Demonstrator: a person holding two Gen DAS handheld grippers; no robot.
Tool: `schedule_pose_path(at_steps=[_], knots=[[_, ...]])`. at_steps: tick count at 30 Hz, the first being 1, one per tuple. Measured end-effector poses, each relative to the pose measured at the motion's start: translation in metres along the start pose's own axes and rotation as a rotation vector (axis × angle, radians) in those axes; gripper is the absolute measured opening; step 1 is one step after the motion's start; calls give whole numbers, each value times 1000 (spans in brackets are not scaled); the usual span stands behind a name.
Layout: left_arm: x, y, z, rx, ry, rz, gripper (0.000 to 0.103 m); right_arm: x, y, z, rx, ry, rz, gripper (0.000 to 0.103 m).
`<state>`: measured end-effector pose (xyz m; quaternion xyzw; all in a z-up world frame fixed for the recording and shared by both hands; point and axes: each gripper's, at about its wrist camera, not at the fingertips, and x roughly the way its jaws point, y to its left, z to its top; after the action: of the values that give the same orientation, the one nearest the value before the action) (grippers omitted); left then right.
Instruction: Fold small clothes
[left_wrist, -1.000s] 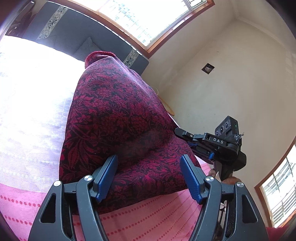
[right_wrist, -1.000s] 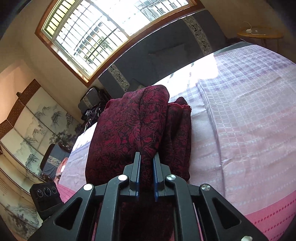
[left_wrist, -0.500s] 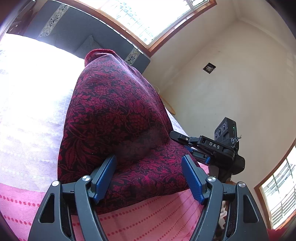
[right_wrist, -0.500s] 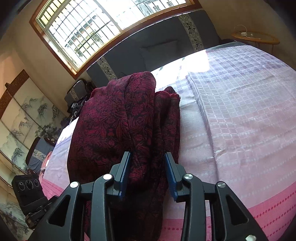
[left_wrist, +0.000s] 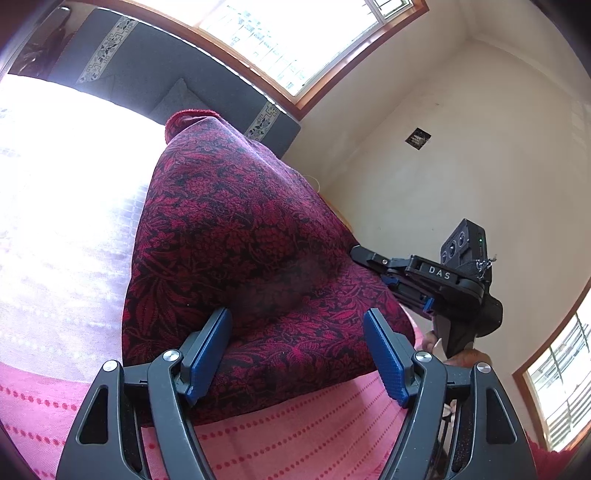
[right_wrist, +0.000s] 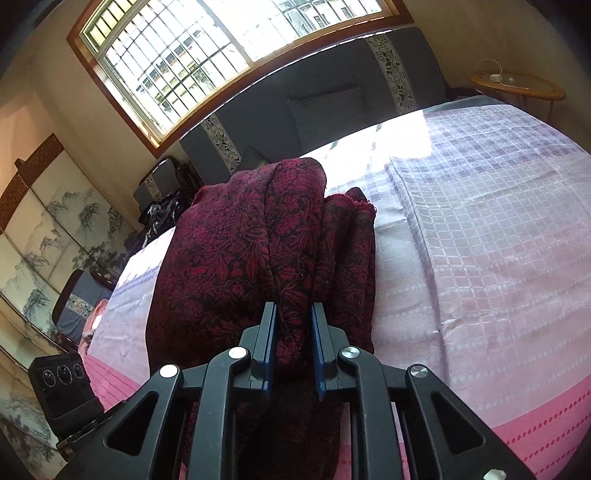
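Item: garment (right_wrist: 236, 266), dark red with a black leaf-and-flower pattern, woven, fairly thick, folded into a narrow, several-layered bundle. Location: on the bed (right_wrist: 480, 229), lying on a checked lilac cover that turns to pink with dotted stripes at the near edge. Long axis: runs straight away from both cameras toward the grey headboard (right_wrist: 332, 85); the near end lies at the bed's pink edge, the far end tapers to a rolled hem. Right gripper (right_wrist: 293, 345): at the garment's near end, on its right-hand side; the jaws are closing, with a raised fold of cloth between the blue pads and filling the narrow gap, so the fold looks pinched. Left gripper (left_wrist: 301, 356): facing the same near end, jaws standing wide; the cloth lies between and beyond the pads without being pressed, so nothing is held. Nearer hand: the right, already on the fabric; the left is just beside the near edge. Judgement: the next fold probably turns on carrying the near end along the long axis toward the headboard, or on tidying the side layers. Texture notes: the cloth drapes softly and bulges over its inner layers; the right-hand layers stand apart as a separate ridge. Surroundings: barred window (right_wrist: 192, 55), small round table (right_wrist: 517, 86), painted screen (right_wrist: 48, 229).
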<state>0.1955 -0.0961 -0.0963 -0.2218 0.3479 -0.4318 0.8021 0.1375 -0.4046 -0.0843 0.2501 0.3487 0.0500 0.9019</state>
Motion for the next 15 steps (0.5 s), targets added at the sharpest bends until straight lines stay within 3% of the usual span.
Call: schedule_pose_path(at_steps=[2,6,11,12,14,15], knots=[[2,-2,0,9,7,3,76,-15,-1,6,7,-60,10,6],[5,-2,1,15,22,24,78,14,-21,-13,48,32,-11,5],[8,-4,3,30,32,45,80,5,-23,-16,89,-9,41,14],[9,-4,2,32,32,49,80,1,-21,-14,91,-20,36,18],[10,-5,1,37,33,57,80,-5,-15,-10,79,-30,32,37],[11,-6,1,42,35,64,80,-5,-11,-9,68,-26,34,54]])
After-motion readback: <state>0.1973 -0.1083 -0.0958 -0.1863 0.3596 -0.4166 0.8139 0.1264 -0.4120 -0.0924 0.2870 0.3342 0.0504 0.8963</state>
